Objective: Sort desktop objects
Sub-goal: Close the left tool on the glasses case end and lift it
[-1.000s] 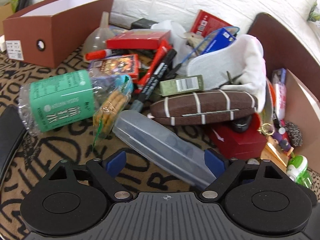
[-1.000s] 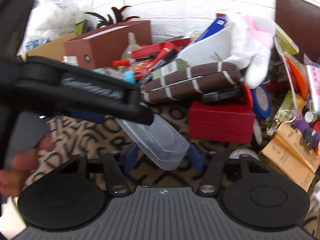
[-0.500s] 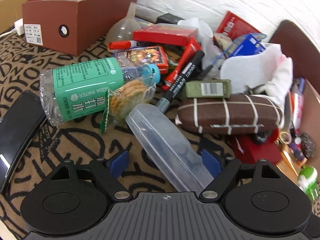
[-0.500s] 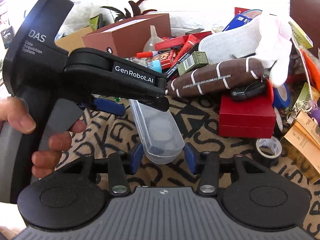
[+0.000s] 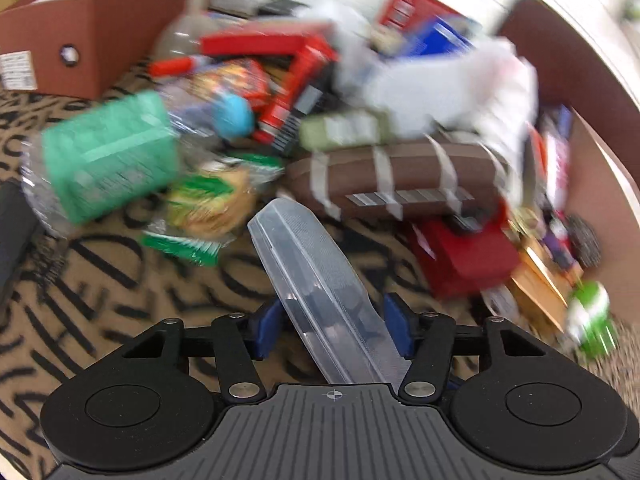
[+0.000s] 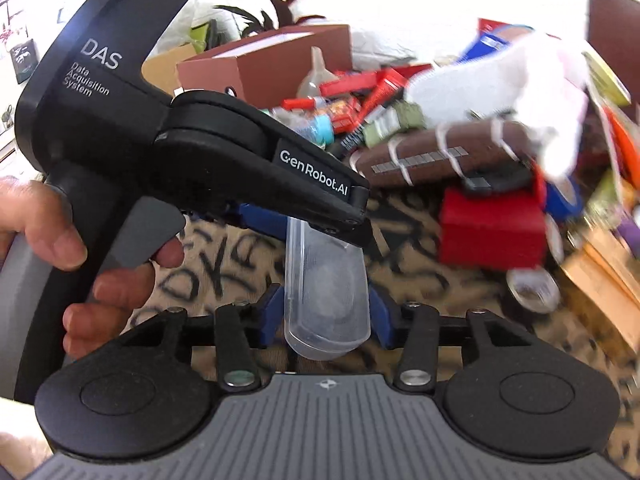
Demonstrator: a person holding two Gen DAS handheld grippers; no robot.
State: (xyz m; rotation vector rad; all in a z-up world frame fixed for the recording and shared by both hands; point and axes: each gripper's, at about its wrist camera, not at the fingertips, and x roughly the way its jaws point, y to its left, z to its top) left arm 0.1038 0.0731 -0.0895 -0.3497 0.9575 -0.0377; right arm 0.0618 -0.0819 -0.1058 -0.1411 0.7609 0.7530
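Observation:
A long clear plastic case (image 5: 320,280) is held off the patterned cloth by both grippers. My left gripper (image 5: 332,326) is shut on one end of it, blue pads against its sides. My right gripper (image 6: 324,320) is shut on the other, rounded end of the case (image 6: 326,300). The left gripper's black body (image 6: 200,152), with a hand on its trigger, crosses the right wrist view above the case. The pile of desktop objects lies beyond: a brown striped glasses case (image 5: 400,184), a green-labelled water bottle (image 5: 108,156) and a red box (image 5: 464,256).
A brown cardboard box (image 5: 80,40) stands at the back left. A second brown box (image 5: 600,184) at the right holds small items. A biscuit packet (image 5: 208,208), markers, red packs and a white cloth (image 5: 460,84) fill the pile. A tape roll (image 6: 532,292) lies near the red box.
Both grippers have closed in on the clear case, and it has swung to point straight ahead. The left view has turned and is blurred with motion.

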